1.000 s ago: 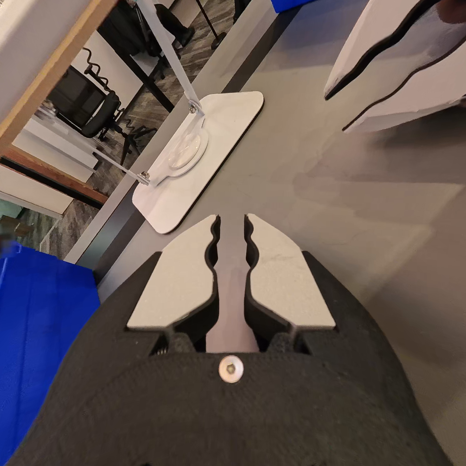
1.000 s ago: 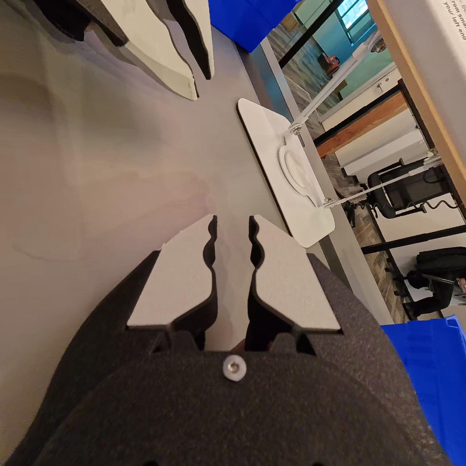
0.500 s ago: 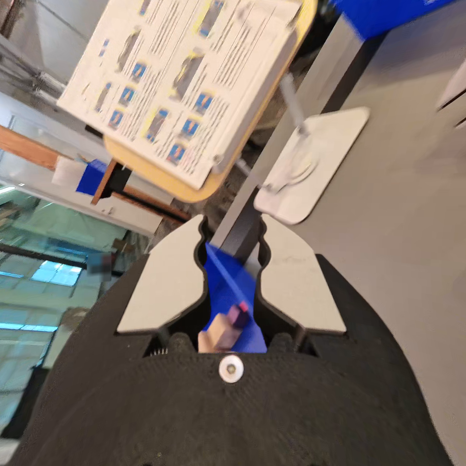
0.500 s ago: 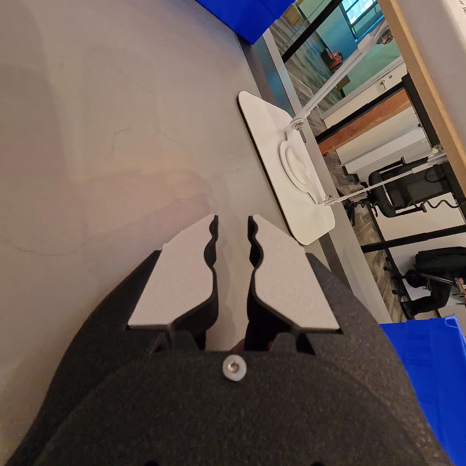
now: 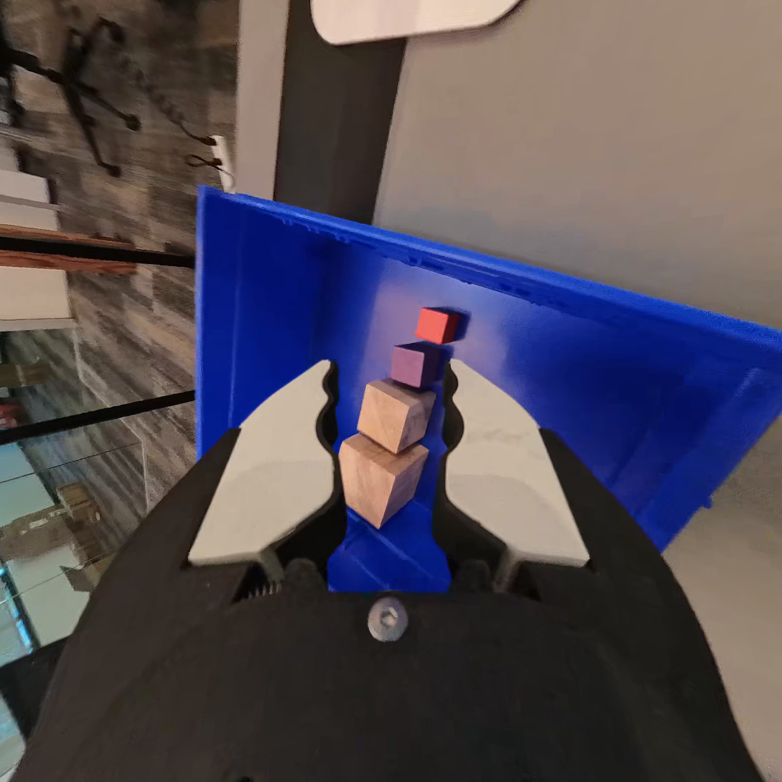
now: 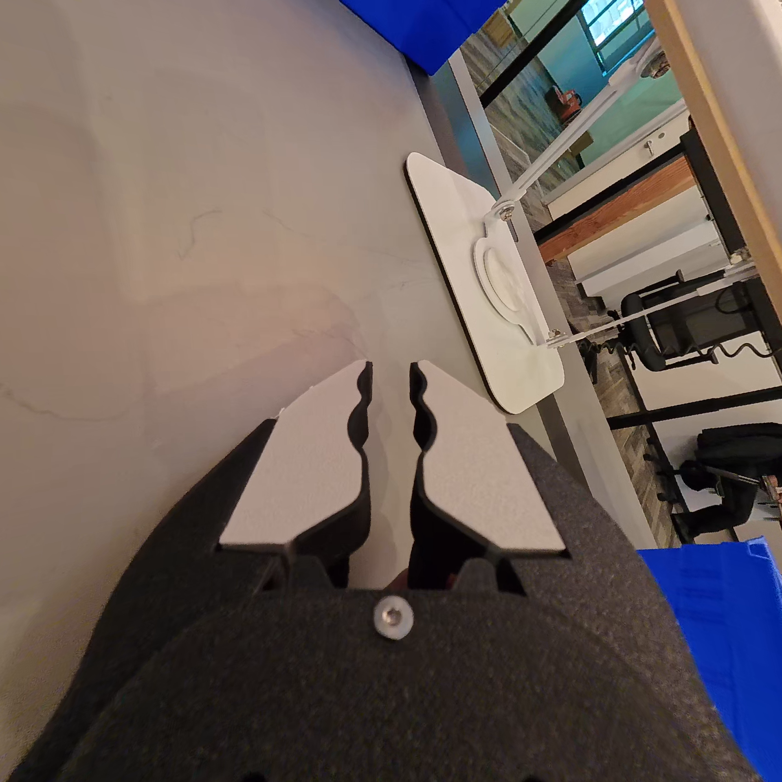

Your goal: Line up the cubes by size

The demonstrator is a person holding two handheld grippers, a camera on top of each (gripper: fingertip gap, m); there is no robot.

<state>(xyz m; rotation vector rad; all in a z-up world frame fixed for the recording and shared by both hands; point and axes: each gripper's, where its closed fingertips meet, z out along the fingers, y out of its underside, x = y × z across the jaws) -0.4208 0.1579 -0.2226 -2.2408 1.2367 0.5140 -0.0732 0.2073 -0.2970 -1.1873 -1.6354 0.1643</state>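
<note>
**Left wrist view: jaws now wide over bin of cubes**

Left wrist view has changed vs. 1 s ago: then the left gripper [image 5: 389, 372] faced bare grey tabletop w/ jaws nearly together; now it looks into a blue plastic bin [image 5: 592, 381] and the jaws stand wide apart, gripping nothing.

Bin contents, near to far, roughly in one file:
- large plain wooden cube [image 5: 378, 480], nearest, between the fingers in frame; clear gaps both sides, no pad contact
- second plain wooden cube [image 5: 395, 414], slightly smaller, touching or overlapping the first
- small purple cube [image 5: 412, 366]
- small red cube [image 5: 438, 325], farthest, just apart from the purple one

Frame is motion-blurred; exact spacing betw. cubes cannot be confirmed.

Right wrist view is approx. unchanged: right gripper [image 6: 391, 368] hovers over grey tabletop [image 6: 169, 211], jaws at a narrow gap, empty. A white flat stand base [image 6: 457, 237] lies near table edge.

Meaning for task: approach phase under way. Cubes remain in bin, none yet on table. Probable first pick: nearest wooden cube.
</note>
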